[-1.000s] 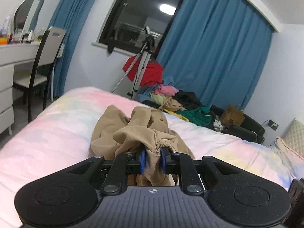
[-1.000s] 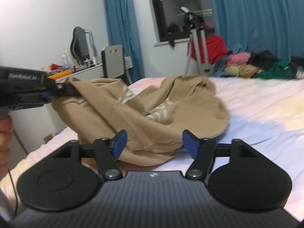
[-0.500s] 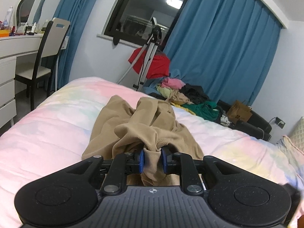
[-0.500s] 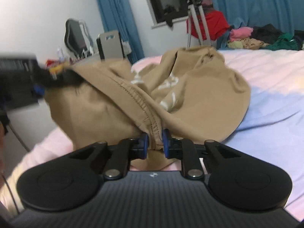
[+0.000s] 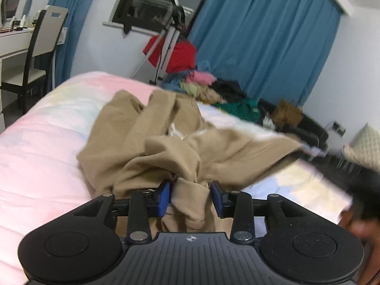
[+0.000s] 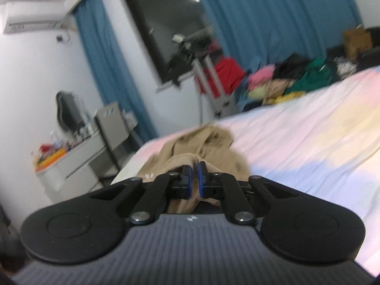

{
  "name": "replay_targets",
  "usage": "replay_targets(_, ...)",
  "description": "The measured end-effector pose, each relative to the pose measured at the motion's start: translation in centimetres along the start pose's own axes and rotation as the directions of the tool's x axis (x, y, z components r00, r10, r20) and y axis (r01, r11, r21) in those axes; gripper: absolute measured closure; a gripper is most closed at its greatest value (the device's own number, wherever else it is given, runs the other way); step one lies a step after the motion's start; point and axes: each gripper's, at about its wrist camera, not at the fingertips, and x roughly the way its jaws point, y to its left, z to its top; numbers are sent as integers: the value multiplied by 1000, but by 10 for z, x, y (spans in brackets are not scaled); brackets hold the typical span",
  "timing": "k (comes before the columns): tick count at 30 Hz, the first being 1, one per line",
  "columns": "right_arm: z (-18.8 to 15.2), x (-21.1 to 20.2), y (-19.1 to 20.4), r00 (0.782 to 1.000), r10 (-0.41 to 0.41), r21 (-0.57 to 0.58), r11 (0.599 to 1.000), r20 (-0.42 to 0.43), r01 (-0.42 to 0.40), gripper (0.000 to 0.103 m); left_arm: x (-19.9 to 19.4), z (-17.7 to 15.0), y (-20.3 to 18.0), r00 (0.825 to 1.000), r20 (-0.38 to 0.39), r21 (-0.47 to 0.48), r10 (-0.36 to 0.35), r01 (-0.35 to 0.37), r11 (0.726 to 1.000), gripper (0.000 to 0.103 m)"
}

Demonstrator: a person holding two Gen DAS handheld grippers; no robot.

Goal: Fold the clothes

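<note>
A tan garment (image 5: 166,140) lies crumpled on the bed (image 5: 47,142), bunched in loose folds with one flap stretching out to the right, blurred along its edge. A bit of white cord or print (image 5: 174,130) shows among the folds near the middle. In the right wrist view the same tan cloth (image 6: 204,147) sits heaped near the bed's near-left part, on the pastel pink, yellow and white cover (image 6: 308,130).

The left hand-held gripper (image 5: 191,198) has its blue pads (image 5: 164,198) parted, with a thick roll of the tan fabric filling the gap between them; whether the pads press on it cannot be told for sure, though the cloth touches both. The right hand-held gripper (image 6: 194,180) has its pads nearly together, pinched on a thin fold of the tan cloth that runs up between them.

Beyond the bed stands a tripod (image 5: 166,40) with a red cloth (image 5: 178,54) draped on it, in front of a dark window (image 5: 154,2). Blue curtains (image 5: 261,42) hang to either side. A pile of mixed clothes (image 5: 213,90), pink, yellow-green, black and green, lies past the far edge of the bed. At the left sits a white worktop (image 5: 14,40) with small items on it and a chair (image 5: 40,47) drawn up to it. In the right wrist view an air conditioner (image 6: 33,17) is mounted high on the wall.
</note>
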Motion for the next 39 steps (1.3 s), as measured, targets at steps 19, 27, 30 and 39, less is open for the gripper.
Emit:
replay_targets(19, 2, 1, -36, 993, -116, 50, 992, -4, 116, 99, 41, -52, -56, 962, -187, 446, 199, -98, 890, 38)
replay_targets(27, 0, 11, -50, 987, -130, 86, 987, -91, 137, 99, 13, -50, -74, 971, 26, 611, 238, -204, 764, 26)
replay_targets(30, -3, 15, -57, 982, -142, 107, 982, -125, 155, 99, 1, -43, -75, 977, 81, 606, 196, -205, 769, 26)
replay_targets(39, -5, 24, -72, 970, -146, 154, 972, -193, 177, 99, 38, -91, -113, 991, -80, 823, 109, 4, 568, 27)
